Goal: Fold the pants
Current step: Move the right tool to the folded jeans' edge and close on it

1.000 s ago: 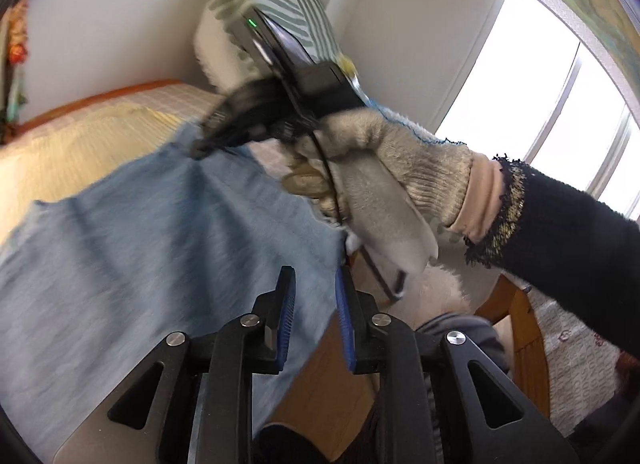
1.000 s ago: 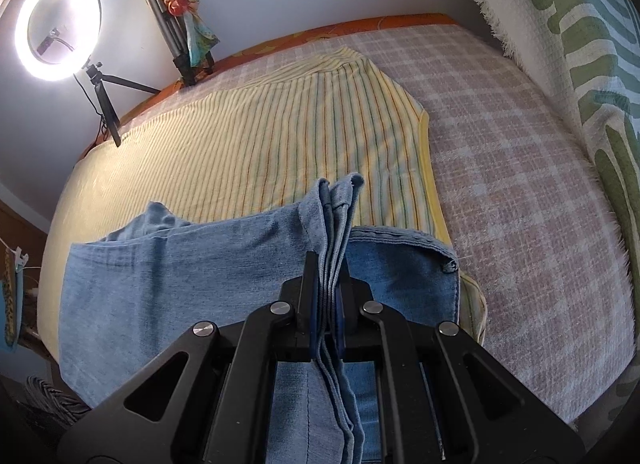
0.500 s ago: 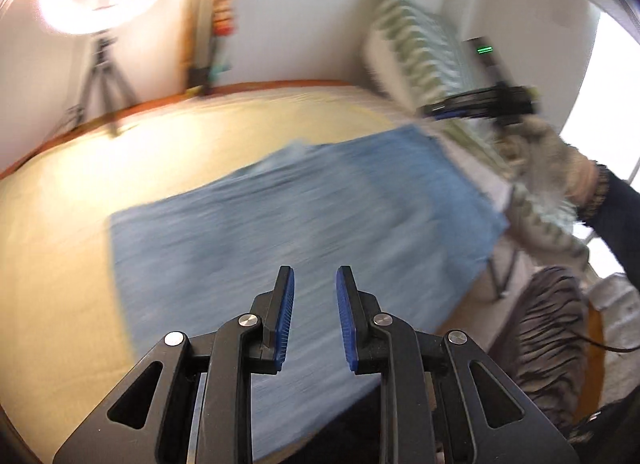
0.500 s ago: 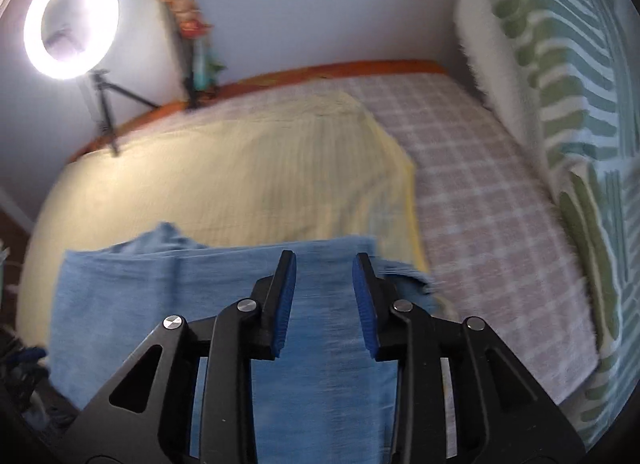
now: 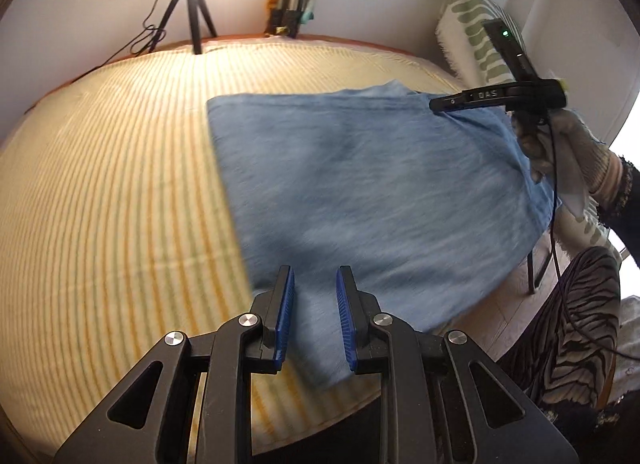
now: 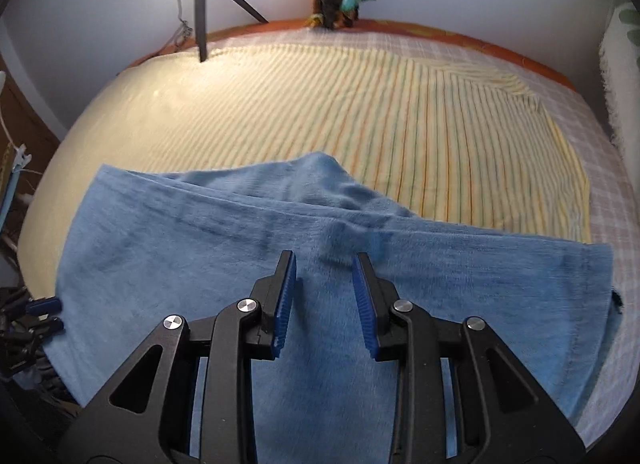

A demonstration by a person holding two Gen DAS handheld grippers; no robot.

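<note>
Lying across the lower half of both views, the folded light-blue denim pants (image 6: 328, 296) are resting flat on the yellow striped bedsheet (image 6: 360, 116), with a small hump of fabric rising at their upper edge near the middle of the right wrist frame. Judging from how they are lying, 1 fold is already laid down and the step in hand looks like the pause between folds: both tools are hovering over the cloth while a new hold is being sought.

The next move is probably calling for each tool to pick an edge or corner of the doubled fabric, pinch through all layers at once, and carry it over evenly so the hump is not trapped inside.

The right gripper (image 6: 326, 300) is standing partly spread; its jaws have just been opening, and nothing is sitting between its blue ribbed pads (image 6: 285, 300), which are showing clear of the denim below them. In the left wrist view this same tool (image 5: 444, 104) is appearing at the upper right, its tip close to the far corner of the pants, carried by a hand in a grey knit glove (image 5: 568, 156); whether it is touching there I cannot tell.

The left gripper (image 5: 314, 316) is holding its jaws narrowly apart at the lower centre of its frame, pinching nothing, above the near corner of the pants.
</note>
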